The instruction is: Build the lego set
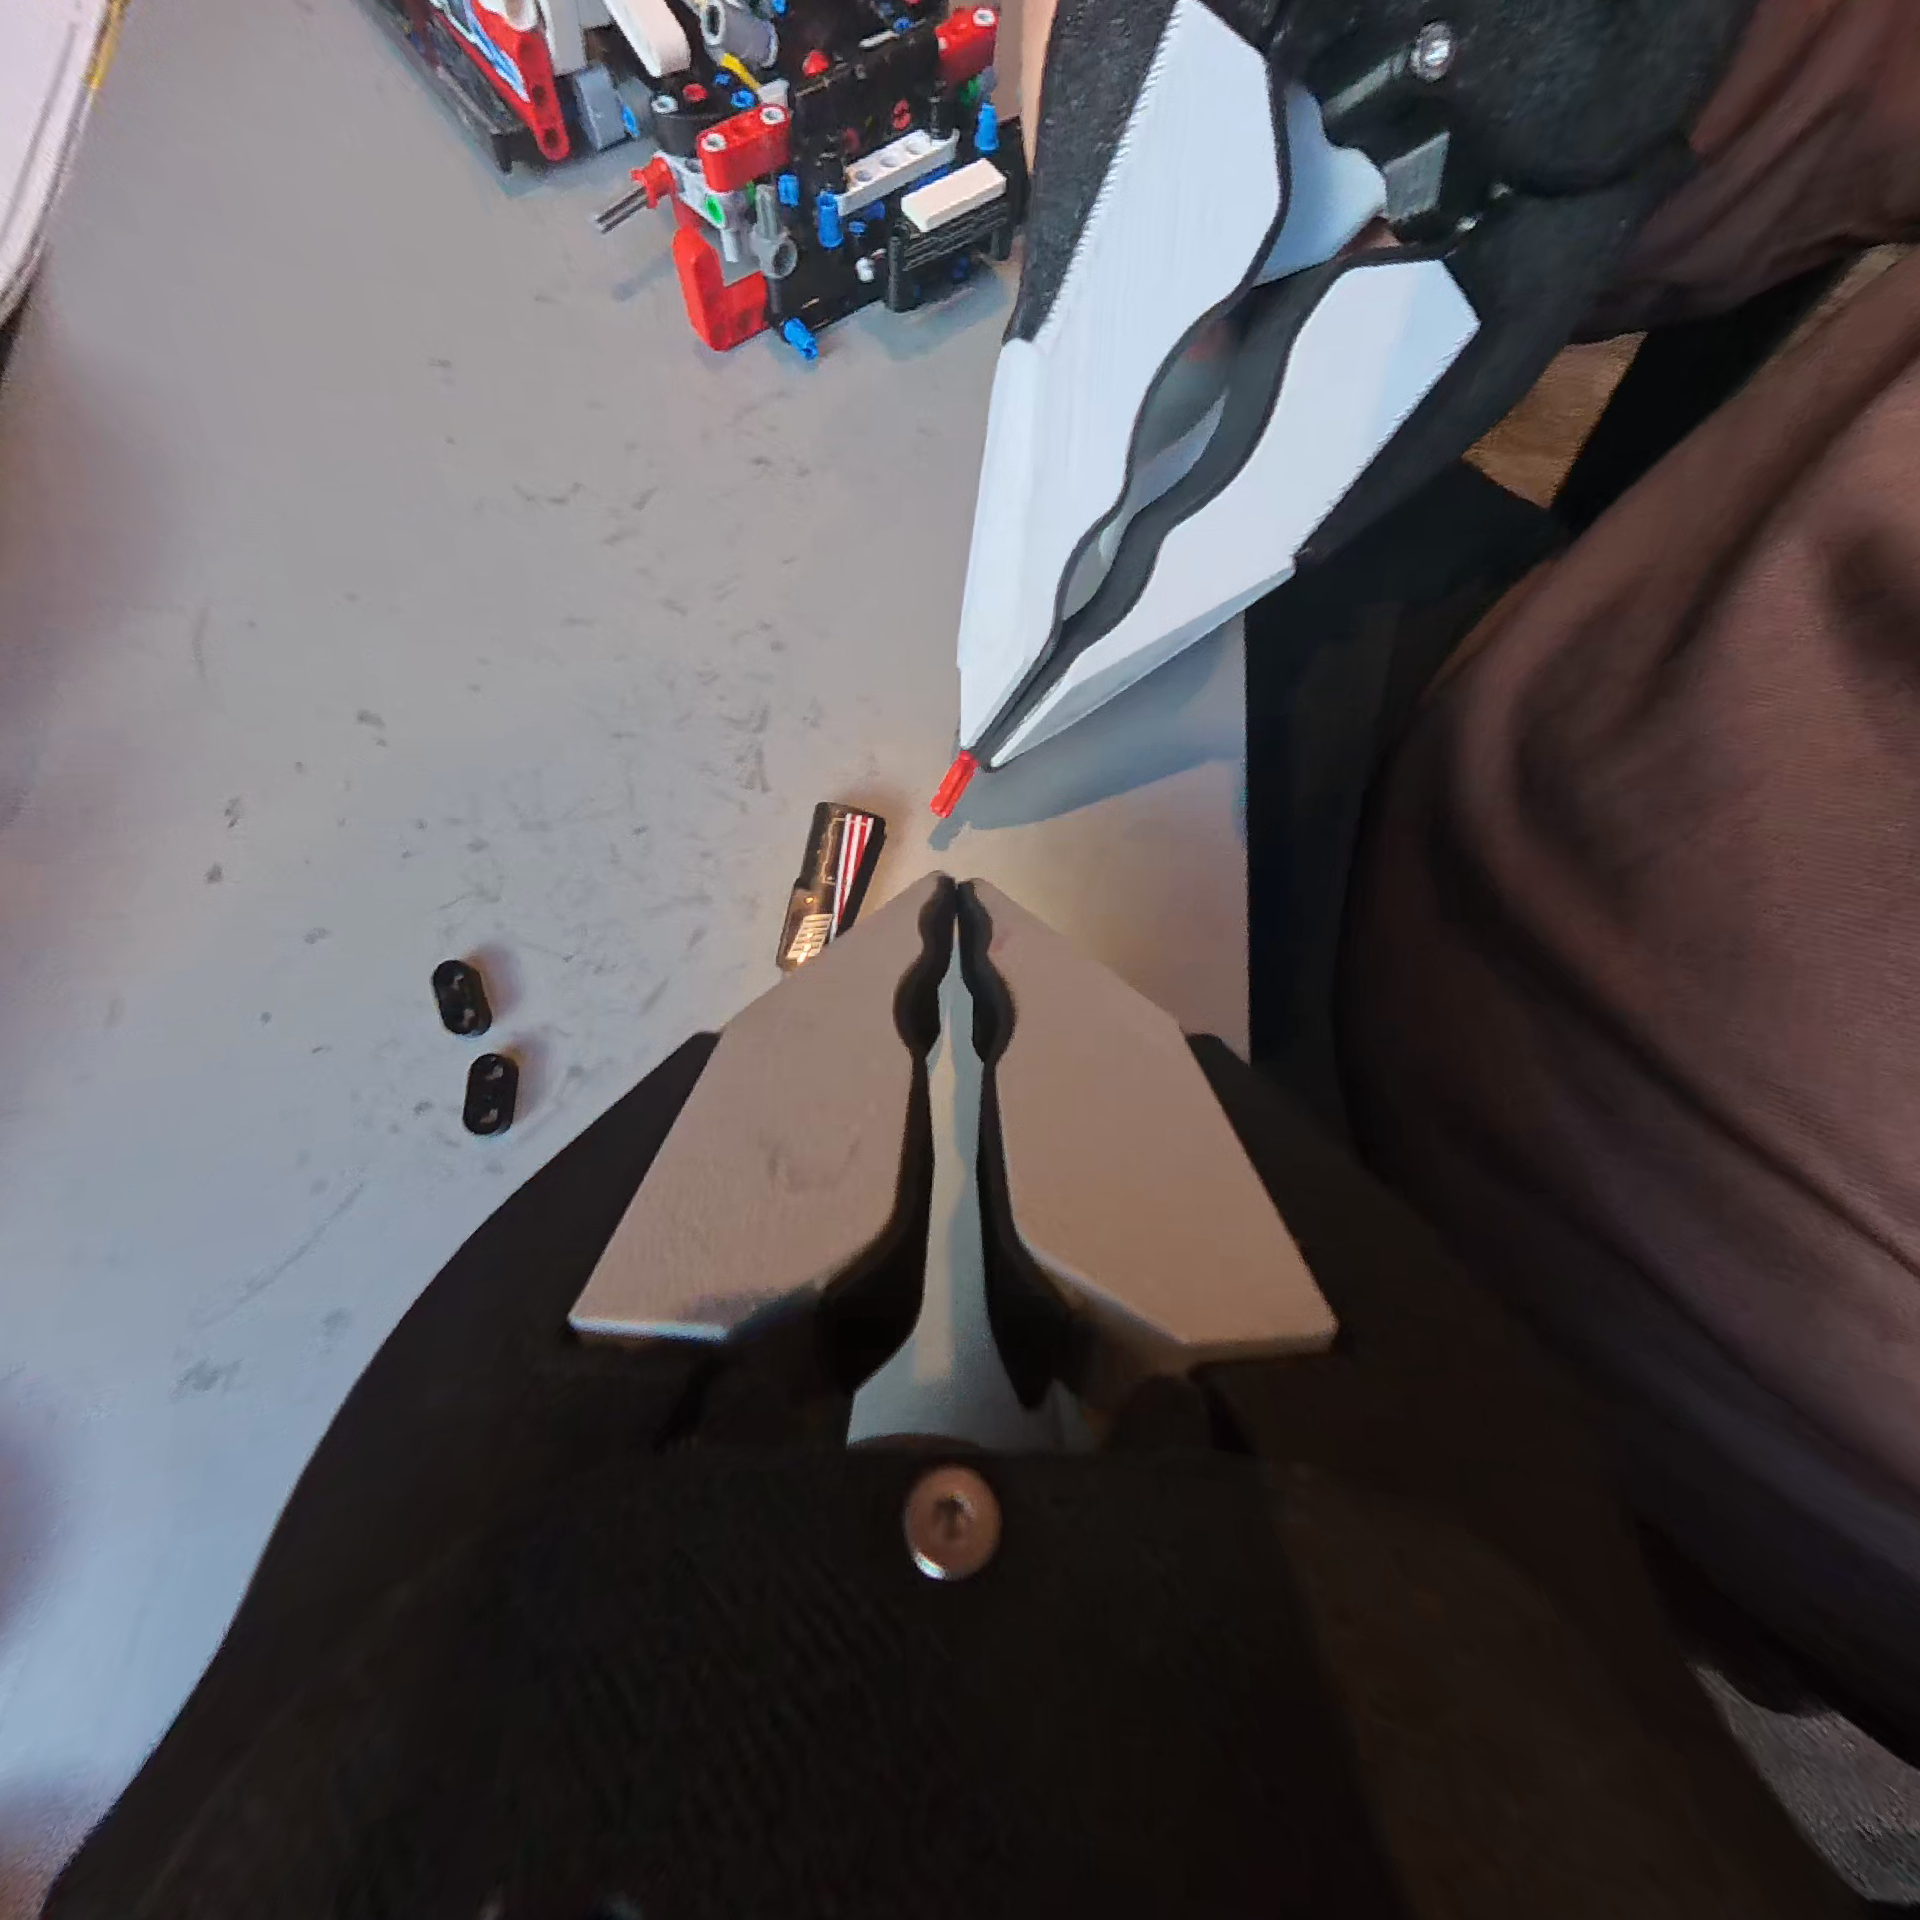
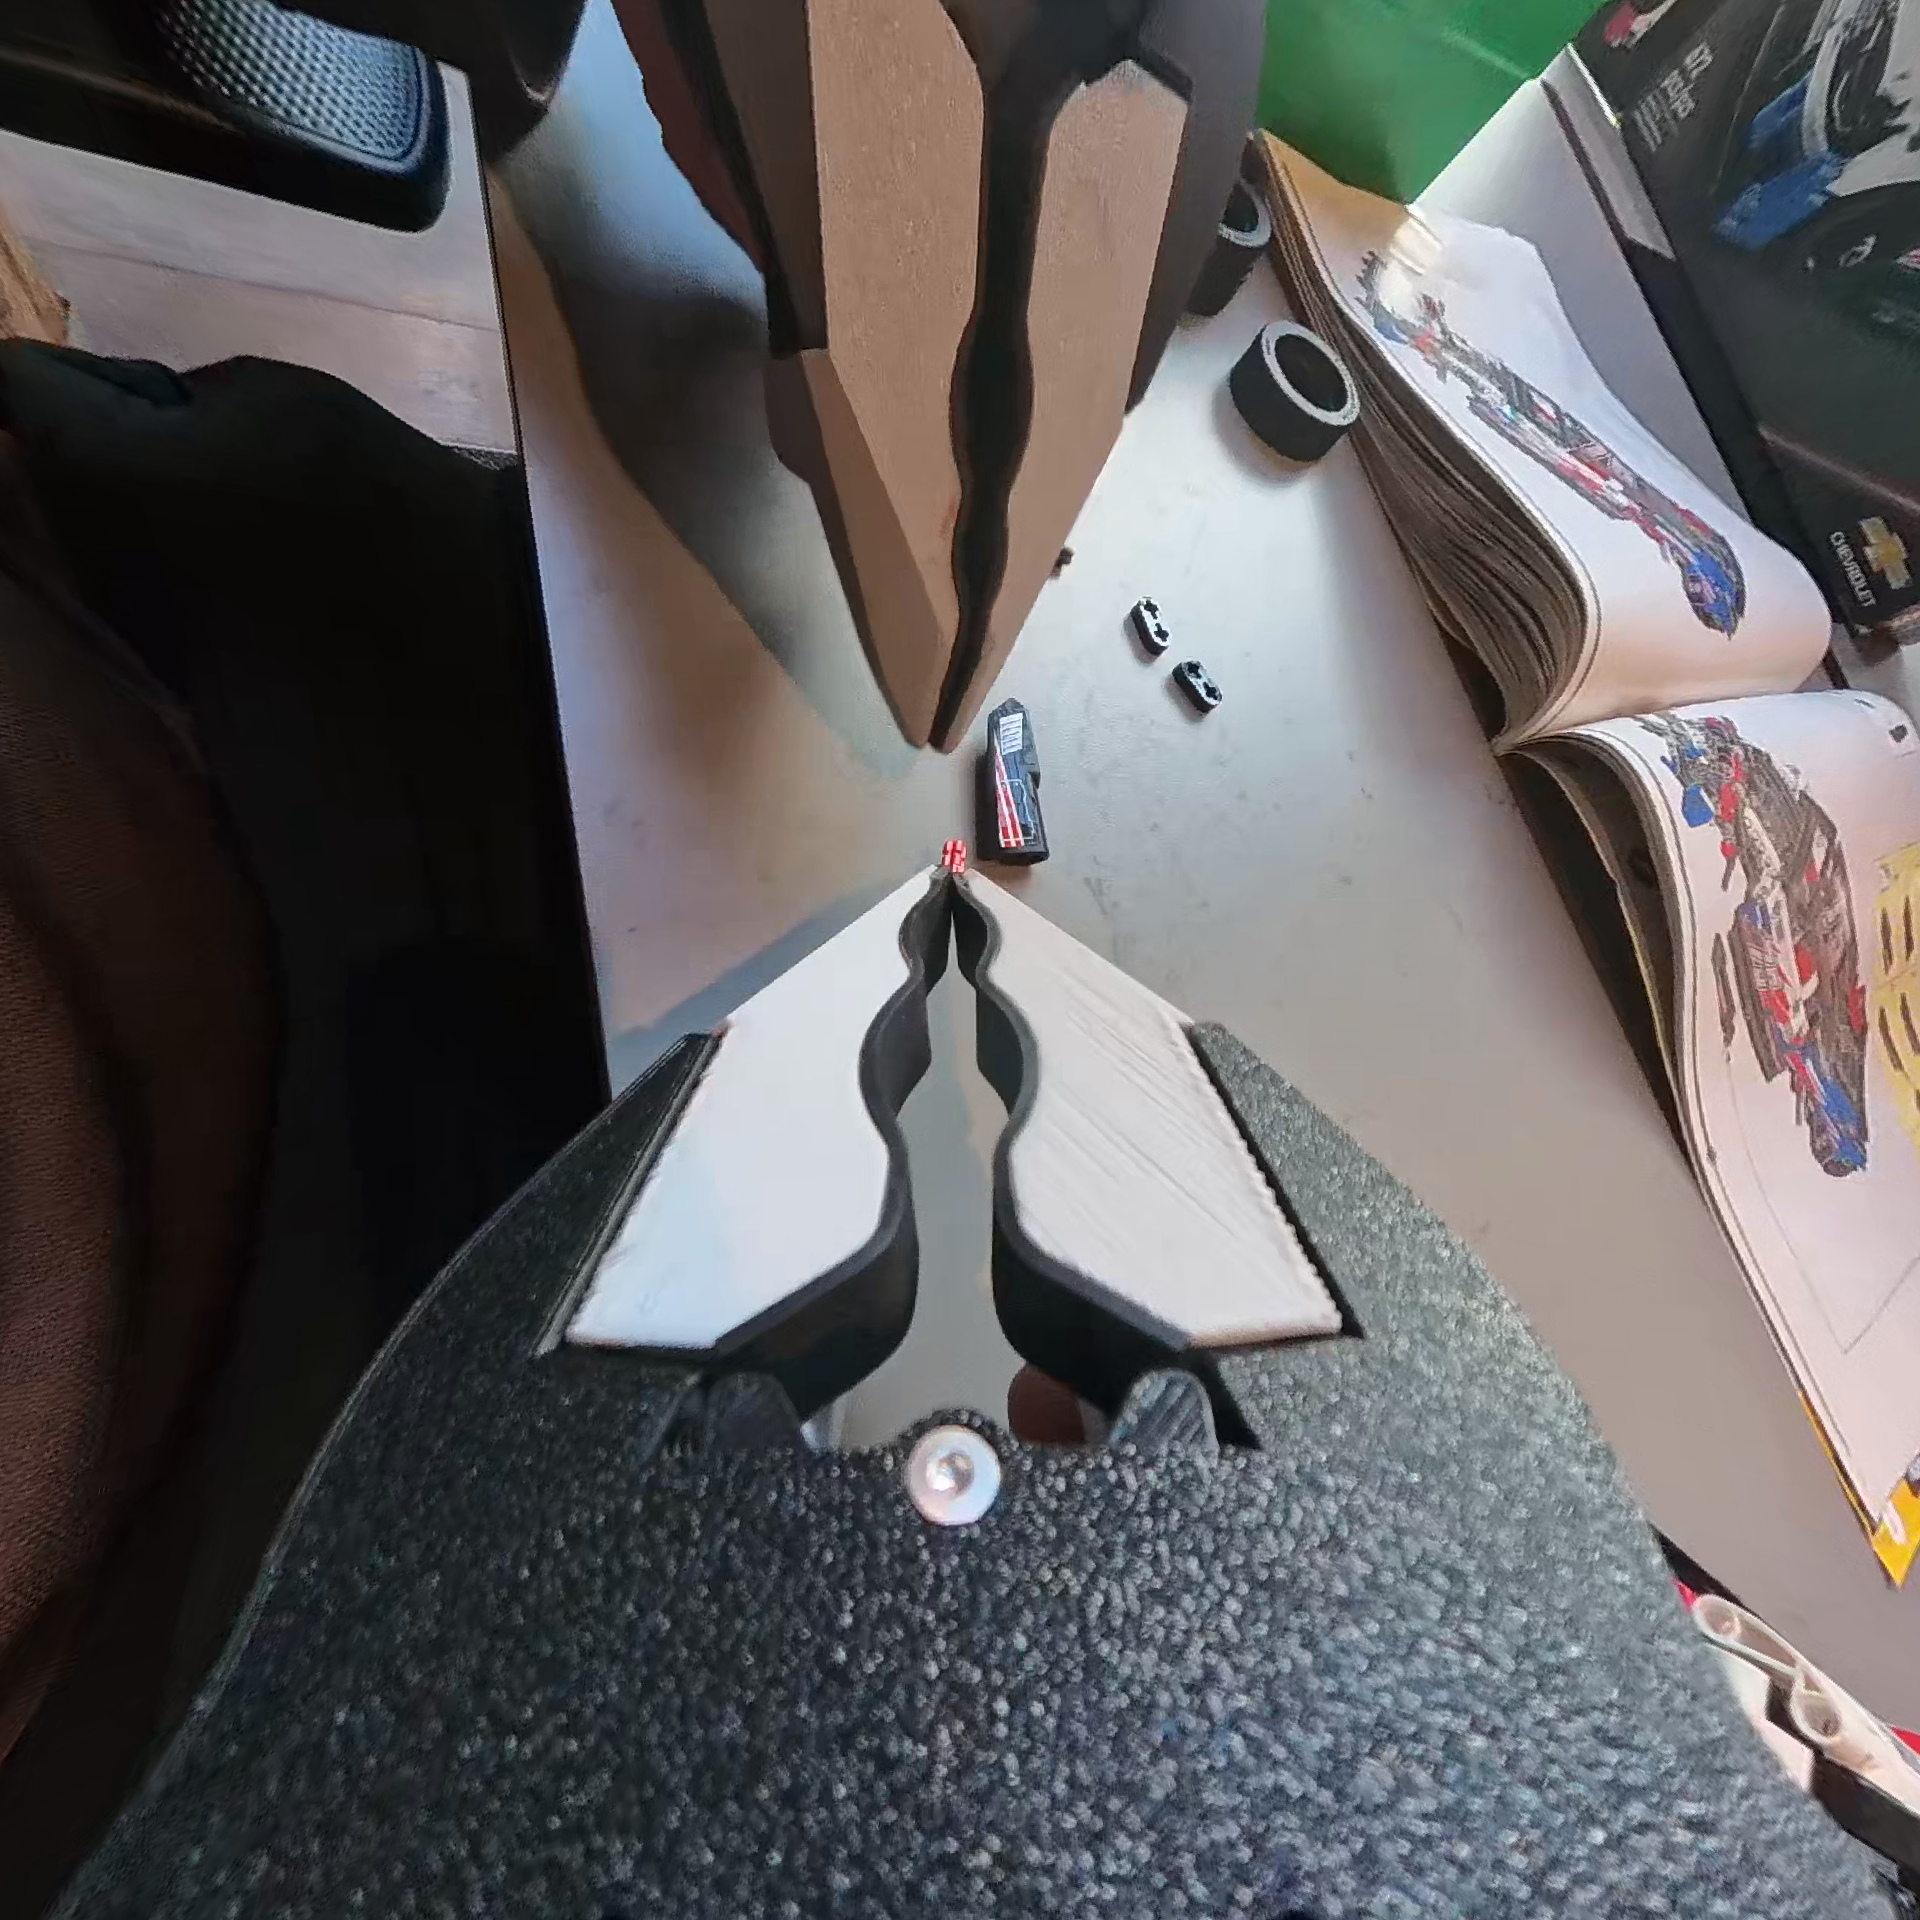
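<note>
My right gripper (image 2: 953,878) is shut on a small red pin (image 2: 953,854). The pin sticks out past the fingertips just above the grey table (image 2: 1299,935). The left wrist view shows the same gripper (image 1: 977,753) pinching the red pin (image 1: 953,784) by one end. My left gripper (image 1: 953,883) is shut, with nothing between its tips, and it faces the right gripper. It also shows in the right wrist view (image 2: 940,743). A black piece with red and white stripes (image 1: 831,883) lies on the table beside both tips, and also shows in the right wrist view (image 2: 1013,795).
Two small black links (image 1: 462,997) (image 1: 490,1093) lie to the left. The part-built red, black and white model (image 1: 831,177) stands at the far side. An open instruction booklet (image 2: 1558,468), a black tyre (image 2: 1294,390) and the set's box (image 2: 1766,208) lie beyond. A person's dark sleeve (image 1: 1610,831) is close by. My two grippers' fingertips are within a few centimetres of each other.
</note>
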{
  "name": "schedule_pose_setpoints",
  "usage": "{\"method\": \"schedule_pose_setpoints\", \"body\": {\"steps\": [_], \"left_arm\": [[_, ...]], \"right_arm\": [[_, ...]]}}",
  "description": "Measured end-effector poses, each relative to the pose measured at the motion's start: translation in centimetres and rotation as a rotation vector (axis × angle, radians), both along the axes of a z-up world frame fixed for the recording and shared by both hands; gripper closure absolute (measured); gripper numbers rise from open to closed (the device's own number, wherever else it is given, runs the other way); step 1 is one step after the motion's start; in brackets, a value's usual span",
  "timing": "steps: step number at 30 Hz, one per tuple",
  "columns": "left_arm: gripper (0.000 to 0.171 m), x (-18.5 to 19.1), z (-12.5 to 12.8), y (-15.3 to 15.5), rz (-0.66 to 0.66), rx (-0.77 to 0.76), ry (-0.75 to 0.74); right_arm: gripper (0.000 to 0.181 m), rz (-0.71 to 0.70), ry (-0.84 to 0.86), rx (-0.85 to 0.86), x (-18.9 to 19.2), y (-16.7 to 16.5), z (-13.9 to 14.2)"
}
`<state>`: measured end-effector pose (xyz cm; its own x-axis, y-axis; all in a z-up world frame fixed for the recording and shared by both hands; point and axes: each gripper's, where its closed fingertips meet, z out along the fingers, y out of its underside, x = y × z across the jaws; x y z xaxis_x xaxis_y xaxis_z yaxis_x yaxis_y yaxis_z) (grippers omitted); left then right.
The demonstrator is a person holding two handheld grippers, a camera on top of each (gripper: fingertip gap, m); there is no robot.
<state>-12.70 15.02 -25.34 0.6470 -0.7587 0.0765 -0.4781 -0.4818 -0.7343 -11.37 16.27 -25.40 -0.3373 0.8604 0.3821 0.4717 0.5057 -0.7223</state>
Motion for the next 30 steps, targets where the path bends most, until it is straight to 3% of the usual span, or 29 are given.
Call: {"method": "schedule_pose_setpoints", "body": {"steps": [3, 4, 5, 14, 20, 30], "left_arm": [[0.168, -0.1, 0.0, 0.3, 0.014, 0.023, 0.034], [0.155, 0.1, -0.1, 0.4, 0.013, 0.030, 0.047], [0.152, 0.2, -0.3, 0.5, 0.009, 0.034, 0.066], [0.156, 1.5, -1.4, 1.0, -0.099, 0.090, 0.239], [0.169, 2.0, -1.4, 1.0, -0.132, 0.077, 0.202], [0.170, 1.8, -1.2, 1.0, -0.121, 0.141, 0.221]], "right_arm": [[0.181, -0.002, 0.003, -0.020, 0.0, 0.1, 0.1], [0.181, -0.004, 0.002, -0.027, 0.0, 0.1, 0.1], [0.181, -0.006, -0.001, -0.034, 0.0, 0.1, 0.1], [0.181, 0.035, -0.011, -0.048, 0.3, -0.5, 0.1], [0.181, 0.053, -0.003, -0.037, 0.4, -0.8, 0.2], [0.172, 0.056, -0.006, -0.081, 0.4, -0.7, 0.3]]}}
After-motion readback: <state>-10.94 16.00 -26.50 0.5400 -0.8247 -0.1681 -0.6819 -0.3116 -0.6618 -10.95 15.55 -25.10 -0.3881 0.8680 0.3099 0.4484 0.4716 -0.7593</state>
